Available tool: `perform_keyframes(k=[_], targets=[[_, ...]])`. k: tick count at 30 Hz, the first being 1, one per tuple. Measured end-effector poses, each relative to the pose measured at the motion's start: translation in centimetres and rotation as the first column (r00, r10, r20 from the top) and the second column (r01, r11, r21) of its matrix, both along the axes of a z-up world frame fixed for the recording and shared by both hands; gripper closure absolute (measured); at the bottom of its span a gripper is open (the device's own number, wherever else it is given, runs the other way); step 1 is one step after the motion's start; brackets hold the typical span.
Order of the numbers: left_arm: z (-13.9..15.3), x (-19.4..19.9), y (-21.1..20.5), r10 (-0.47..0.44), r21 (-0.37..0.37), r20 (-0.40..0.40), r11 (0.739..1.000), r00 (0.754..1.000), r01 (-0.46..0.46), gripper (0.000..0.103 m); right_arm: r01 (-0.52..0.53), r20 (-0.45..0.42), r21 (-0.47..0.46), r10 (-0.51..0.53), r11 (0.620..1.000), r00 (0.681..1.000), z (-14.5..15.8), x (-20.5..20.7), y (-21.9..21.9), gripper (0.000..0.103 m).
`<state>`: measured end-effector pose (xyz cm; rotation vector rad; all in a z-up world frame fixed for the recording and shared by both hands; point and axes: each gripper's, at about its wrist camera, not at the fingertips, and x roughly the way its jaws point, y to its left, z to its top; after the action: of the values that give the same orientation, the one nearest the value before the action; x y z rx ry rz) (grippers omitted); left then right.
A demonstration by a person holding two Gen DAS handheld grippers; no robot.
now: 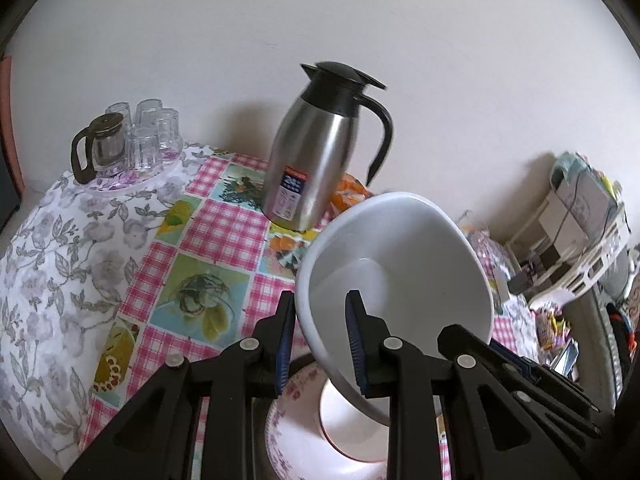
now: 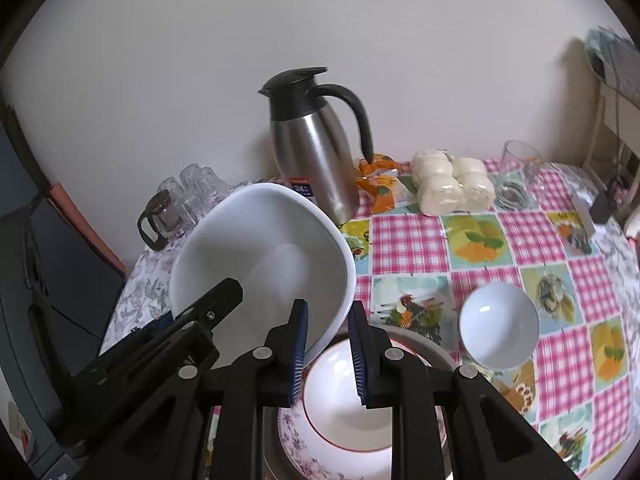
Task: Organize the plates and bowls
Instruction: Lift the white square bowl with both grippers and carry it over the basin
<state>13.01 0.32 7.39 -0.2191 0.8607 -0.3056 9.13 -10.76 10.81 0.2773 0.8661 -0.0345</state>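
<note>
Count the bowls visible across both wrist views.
3. The large white bowl is gripped at opposite rims by both grippers, tilted; a red-rimmed bowl sits on the floral plate below; a small white bowl stands apart. Others may be hidden.

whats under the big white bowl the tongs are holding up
Below the big white bowl sits a red-rimmed bowl on a flowered plate. The tongs cover the plate's near part and whatever lies under it.
</note>
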Motion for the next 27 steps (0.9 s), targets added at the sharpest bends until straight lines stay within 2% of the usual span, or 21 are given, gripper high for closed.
perform_keyframes(k=[13,22,27], targets=[[-1.5,-2.3,-3.5,-0.064,0.077,-0.031,0.995,0.997,0.066,0.079,0.071,0.059,0.096,-0.077,0.993,0.995,-1.9,-4.5,-3.7,0.081],[-1.3,-3.0,-4.4,-0.068,0.137,-0.026,0.988,0.997,0.071,0.079,0.064,0.075,0.133,-0.075,0.989,0.994,-2.7,-5.2,-4.6,0.081],[-1.3,-3.4,-4.7,-0.076,0.141,-0.031,0.987,0.997,0.080,0.079,0.068,0.077,0.130,-0.079,0.989,0.994,-2.6,-5.8,-4.8,0.081]])
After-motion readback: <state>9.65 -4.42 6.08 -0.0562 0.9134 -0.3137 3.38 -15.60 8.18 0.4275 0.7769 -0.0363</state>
